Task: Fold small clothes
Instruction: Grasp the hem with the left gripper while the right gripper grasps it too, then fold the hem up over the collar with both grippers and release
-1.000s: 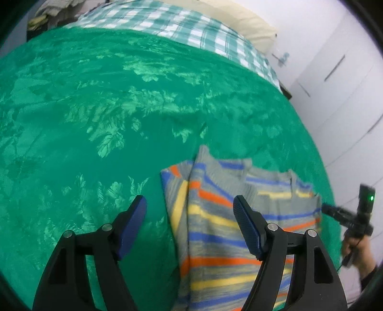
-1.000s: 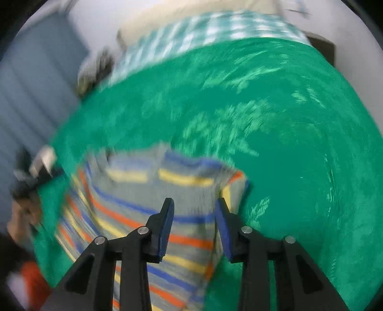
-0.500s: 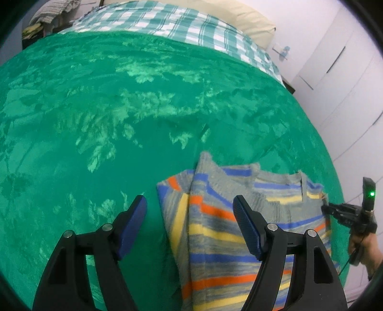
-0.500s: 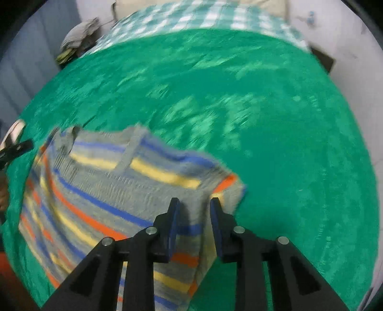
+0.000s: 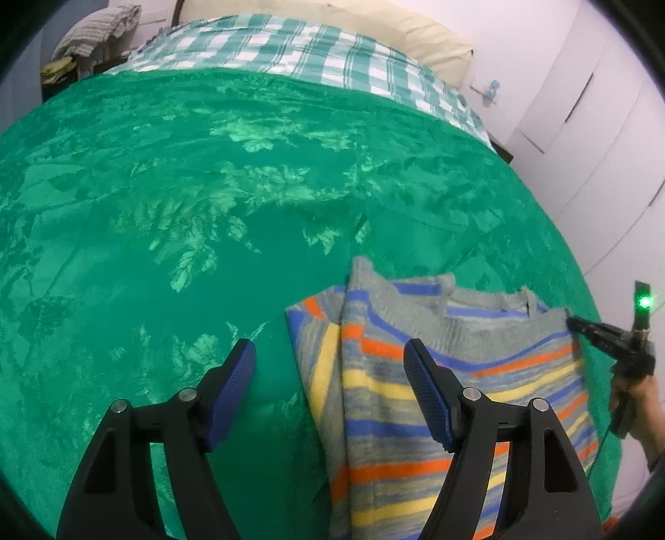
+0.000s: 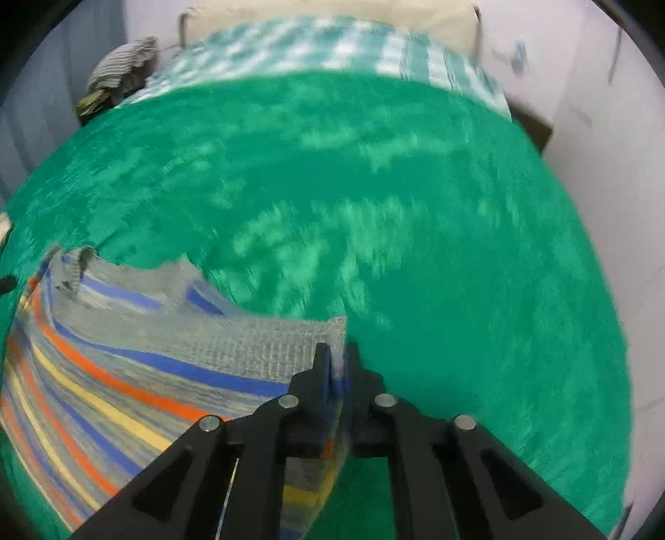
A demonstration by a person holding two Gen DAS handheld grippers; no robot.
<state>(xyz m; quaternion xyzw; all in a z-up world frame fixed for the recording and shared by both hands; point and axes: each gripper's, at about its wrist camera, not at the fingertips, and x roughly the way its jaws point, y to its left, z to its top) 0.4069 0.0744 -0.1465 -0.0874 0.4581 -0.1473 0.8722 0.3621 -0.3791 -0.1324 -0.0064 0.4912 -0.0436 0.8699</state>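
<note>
A small grey sweater (image 5: pixel 436 390) with blue, orange and yellow stripes lies on the green bedspread (image 5: pixel 208 207). My left gripper (image 5: pixel 330 386) hangs open just above its left folded sleeve edge, one pad over bare bedspread, the other over the sweater. In the right wrist view my right gripper (image 6: pixel 337 365) is closing its jaws on the sweater's (image 6: pixel 124 374) right edge, the fabric pinched between the pads. From the left wrist view that right gripper (image 5: pixel 582 326) shows at the sweater's far right corner, held by a hand (image 5: pixel 642 415).
A green-and-white checked sheet (image 5: pixel 299 54) and a cream pillow (image 5: pixel 374 25) lie at the head of the bed. White wardrobe doors (image 5: pixel 582 124) stand to the right. A heap of clothes (image 5: pixel 95 29) sits at the far left.
My right gripper moved to the sweater's right edge and its jaws narrowed onto the fabric. The left gripper stayed open over the left edge, its view tilted slightly.
</note>
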